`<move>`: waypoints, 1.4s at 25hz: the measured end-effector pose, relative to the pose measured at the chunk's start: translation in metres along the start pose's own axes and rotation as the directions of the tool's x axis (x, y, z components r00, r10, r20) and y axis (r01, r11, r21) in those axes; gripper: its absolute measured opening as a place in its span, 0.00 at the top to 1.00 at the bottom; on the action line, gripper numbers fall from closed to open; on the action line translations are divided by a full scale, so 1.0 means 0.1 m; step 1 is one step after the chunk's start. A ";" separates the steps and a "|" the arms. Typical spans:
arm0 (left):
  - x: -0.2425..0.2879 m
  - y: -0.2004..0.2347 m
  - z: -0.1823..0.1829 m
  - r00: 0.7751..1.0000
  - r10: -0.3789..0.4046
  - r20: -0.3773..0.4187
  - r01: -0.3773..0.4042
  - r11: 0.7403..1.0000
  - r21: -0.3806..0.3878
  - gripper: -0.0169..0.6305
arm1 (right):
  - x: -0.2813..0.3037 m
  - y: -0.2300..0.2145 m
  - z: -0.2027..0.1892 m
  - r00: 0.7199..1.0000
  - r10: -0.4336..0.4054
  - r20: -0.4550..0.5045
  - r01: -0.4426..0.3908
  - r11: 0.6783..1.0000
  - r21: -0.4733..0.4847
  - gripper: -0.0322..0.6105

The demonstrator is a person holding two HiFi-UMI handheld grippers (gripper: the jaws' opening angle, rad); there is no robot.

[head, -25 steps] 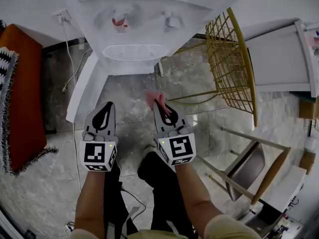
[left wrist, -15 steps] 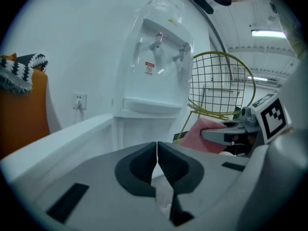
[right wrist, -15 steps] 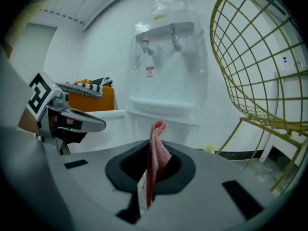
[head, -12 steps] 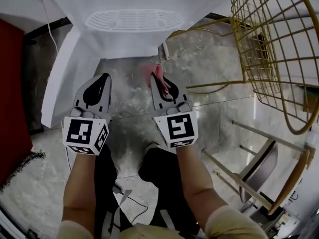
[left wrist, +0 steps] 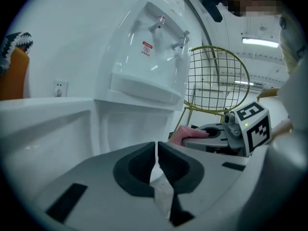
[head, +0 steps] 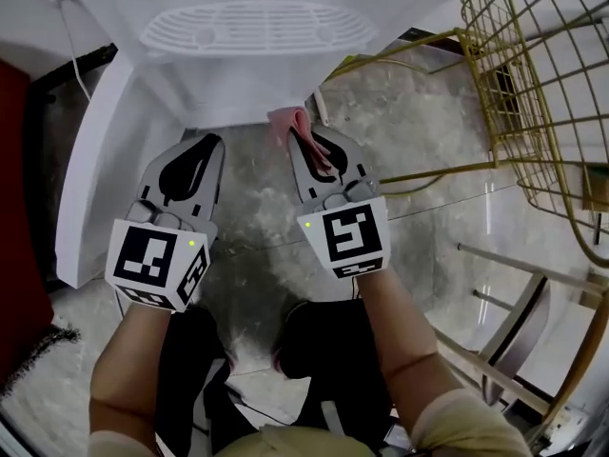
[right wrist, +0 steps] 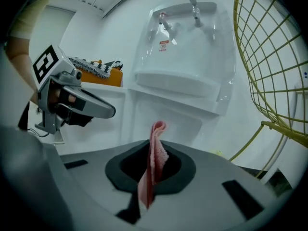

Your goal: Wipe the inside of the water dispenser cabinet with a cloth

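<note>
Your right claw point(head: 322, 160) is clamped on the pink cloth point(head: 288, 122), which pokes out past its tips, just short of the open cabinet point(right wrist: 163, 112) ahead. The left claw point(head: 190, 165) alongside is pinched together on nothing. Looks like the approach step: next you'd reach in and press the cloth to a wall. Both forearms stretch forward, parallel.

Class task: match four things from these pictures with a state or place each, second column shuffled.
1 pink terry cloth
2 left gripper
3 gold wire chair
4 white cabinet door

a swung open, left of the white water dispenser
b jaws together, empty
c right of the dispenser
d pinched by the right gripper

Pairs: 1-d, 2-b, 3-c, 4-a
</note>
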State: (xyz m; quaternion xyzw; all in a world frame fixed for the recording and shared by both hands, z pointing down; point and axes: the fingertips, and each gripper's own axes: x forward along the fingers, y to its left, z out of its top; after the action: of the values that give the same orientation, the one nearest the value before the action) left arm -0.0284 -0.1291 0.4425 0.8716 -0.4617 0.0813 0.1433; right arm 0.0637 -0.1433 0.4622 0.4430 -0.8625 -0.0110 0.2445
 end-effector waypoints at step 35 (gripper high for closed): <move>0.30 0.76 -0.41 0.983 0.120 0.140 -0.139 0.980 0.140 0.95 | 1.44 -0.16 0.44 0.883 -0.038 0.468 -0.144 0.927 0.347 0.90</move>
State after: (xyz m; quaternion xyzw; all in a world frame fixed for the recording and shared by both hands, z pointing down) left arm -0.0750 -0.1797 0.5023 0.8513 -0.5187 0.0677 0.0415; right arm -0.0135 -0.2724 0.4793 0.4413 -0.8939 0.0533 -0.0582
